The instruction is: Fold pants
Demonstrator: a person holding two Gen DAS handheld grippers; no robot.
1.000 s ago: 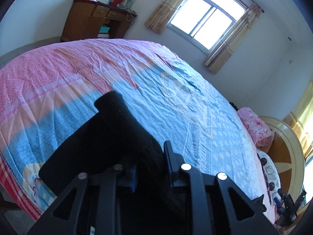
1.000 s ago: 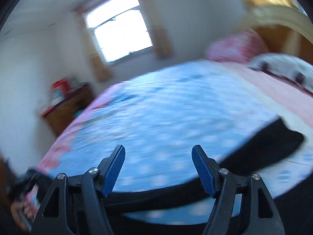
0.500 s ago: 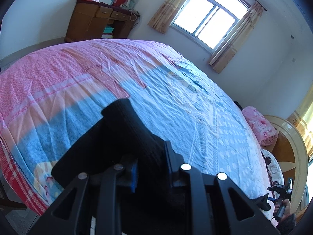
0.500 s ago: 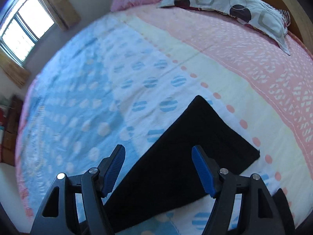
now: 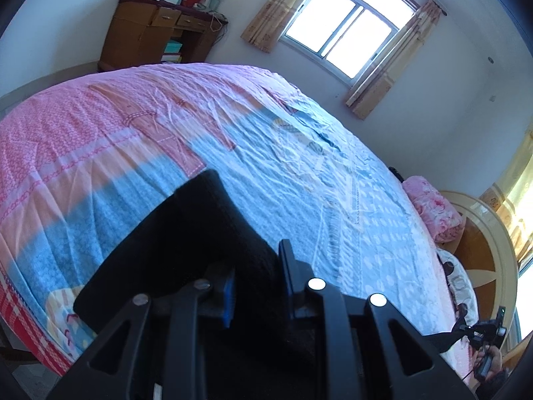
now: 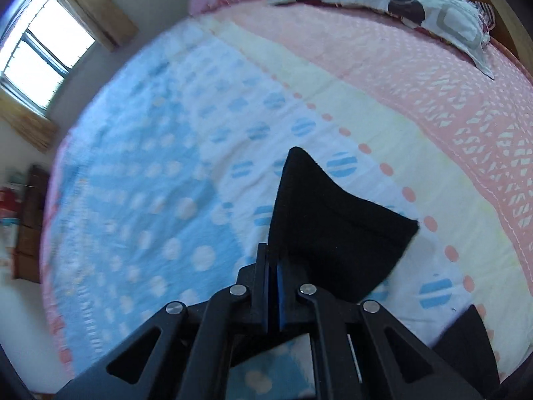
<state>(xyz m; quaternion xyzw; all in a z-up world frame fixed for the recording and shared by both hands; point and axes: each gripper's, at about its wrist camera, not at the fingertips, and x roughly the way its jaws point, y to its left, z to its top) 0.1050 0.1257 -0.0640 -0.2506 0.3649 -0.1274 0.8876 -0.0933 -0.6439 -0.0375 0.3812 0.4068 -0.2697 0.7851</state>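
Right gripper (image 6: 272, 286) just snapped closed on a raised corner of the black pants (image 6: 333, 230), left gripper (image 5: 256, 283) clamped on their other end, both above the bed (image 5: 299, 200).

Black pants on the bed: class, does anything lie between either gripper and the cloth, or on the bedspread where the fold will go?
Nothing visible does. The left gripper and the right gripper each already pinch the black pants, and the bedspread around them is bare.

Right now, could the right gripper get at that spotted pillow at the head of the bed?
Probably not yet: the right gripper is shut on the black pants, and the pillow lies far across bare bedspread.
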